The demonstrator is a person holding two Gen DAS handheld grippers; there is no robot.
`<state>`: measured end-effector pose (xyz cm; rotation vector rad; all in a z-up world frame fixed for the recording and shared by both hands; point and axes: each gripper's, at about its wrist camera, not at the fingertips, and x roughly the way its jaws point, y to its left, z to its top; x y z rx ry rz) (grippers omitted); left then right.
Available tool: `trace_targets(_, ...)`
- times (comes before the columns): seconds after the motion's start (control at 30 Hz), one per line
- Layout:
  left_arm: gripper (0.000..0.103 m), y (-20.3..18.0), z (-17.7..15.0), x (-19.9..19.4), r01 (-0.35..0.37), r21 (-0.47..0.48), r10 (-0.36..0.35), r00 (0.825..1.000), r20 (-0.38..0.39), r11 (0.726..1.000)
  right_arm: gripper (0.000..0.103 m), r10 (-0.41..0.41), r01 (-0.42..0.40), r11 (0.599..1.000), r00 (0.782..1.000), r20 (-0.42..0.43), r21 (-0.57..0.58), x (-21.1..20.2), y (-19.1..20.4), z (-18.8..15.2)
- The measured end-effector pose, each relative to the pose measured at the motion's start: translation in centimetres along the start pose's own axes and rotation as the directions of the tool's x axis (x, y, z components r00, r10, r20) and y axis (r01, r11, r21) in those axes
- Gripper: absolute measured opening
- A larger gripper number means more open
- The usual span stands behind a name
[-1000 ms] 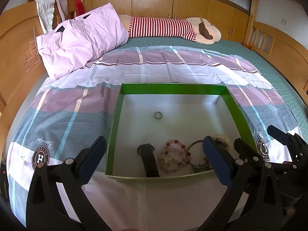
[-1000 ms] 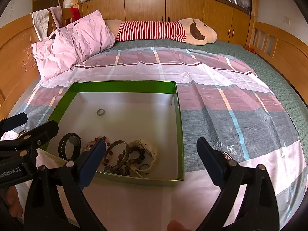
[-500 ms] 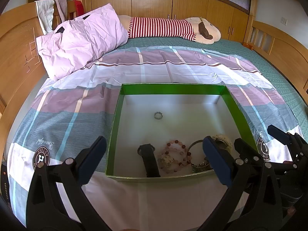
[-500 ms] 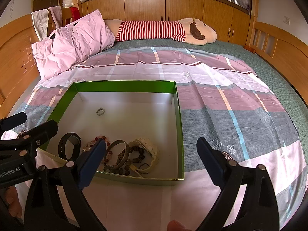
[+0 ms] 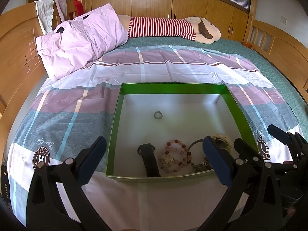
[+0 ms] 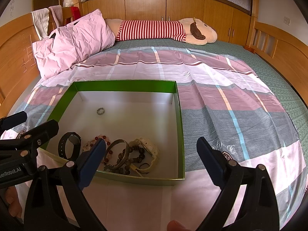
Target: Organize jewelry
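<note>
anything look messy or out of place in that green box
Yes. In the green box, the black watch, bead bracelets, metal bangle and cream watch lie heaped and overlapping along the near edge, while one small ring sits alone mid-box. Nothing looks spilled or damaged.

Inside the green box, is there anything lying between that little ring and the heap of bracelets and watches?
No. Both views show only bare white box floor between the small ring and the jewelry pile near the box's front edge.

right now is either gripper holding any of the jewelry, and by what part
Nothing is held. The left gripper and right gripper are both open and empty, above the near edge of the green box.
</note>
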<state>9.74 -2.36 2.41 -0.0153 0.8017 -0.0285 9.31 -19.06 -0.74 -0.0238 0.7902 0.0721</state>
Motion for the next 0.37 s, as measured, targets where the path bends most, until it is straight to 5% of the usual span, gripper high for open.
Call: trace_targets(0.37,0.101,0.62,-0.07,0.20,0.006,-0.019,-0.006,1.000,-0.015,1.000,0.095,0.000,0.000,1.000,1.000,-0.001,0.000,0.02,0.03,0.01)
